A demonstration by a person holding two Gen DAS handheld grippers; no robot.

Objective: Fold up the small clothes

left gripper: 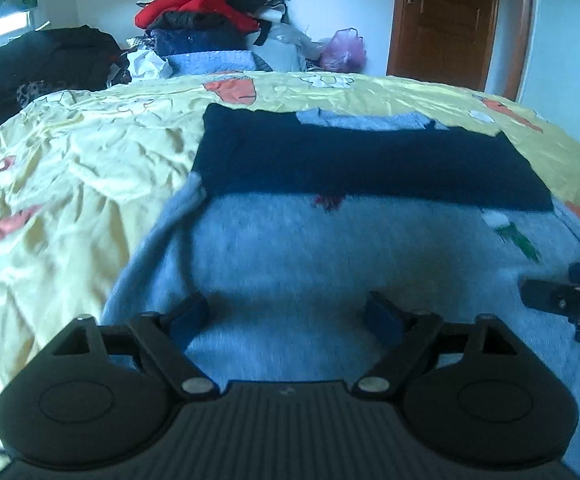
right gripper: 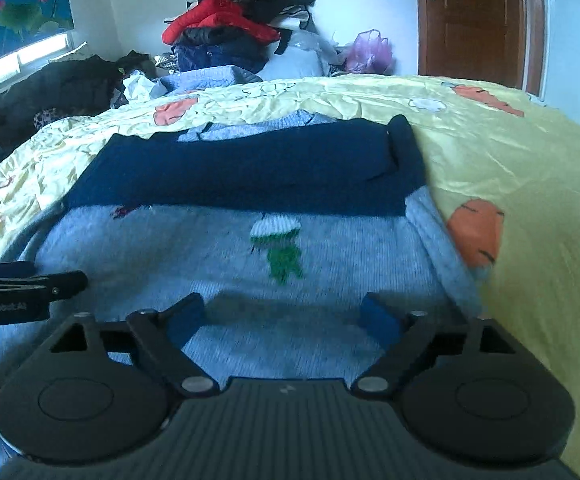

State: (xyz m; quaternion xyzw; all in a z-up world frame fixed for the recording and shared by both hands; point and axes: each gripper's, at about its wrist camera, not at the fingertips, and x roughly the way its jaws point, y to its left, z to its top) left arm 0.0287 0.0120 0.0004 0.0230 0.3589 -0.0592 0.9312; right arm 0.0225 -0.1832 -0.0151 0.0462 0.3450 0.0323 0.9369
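Lying flat beneath both wide-open hand-held grippers [left gripper: 285,312] [right gripper: 283,312], sweater [left gripper: 330,248] covers bedspread [left gripper: 69,168].

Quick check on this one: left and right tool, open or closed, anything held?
Left tool: open, holding nothing, above the light blue part of the sweater.
Right tool: open, holding nothing, above the same sweater.
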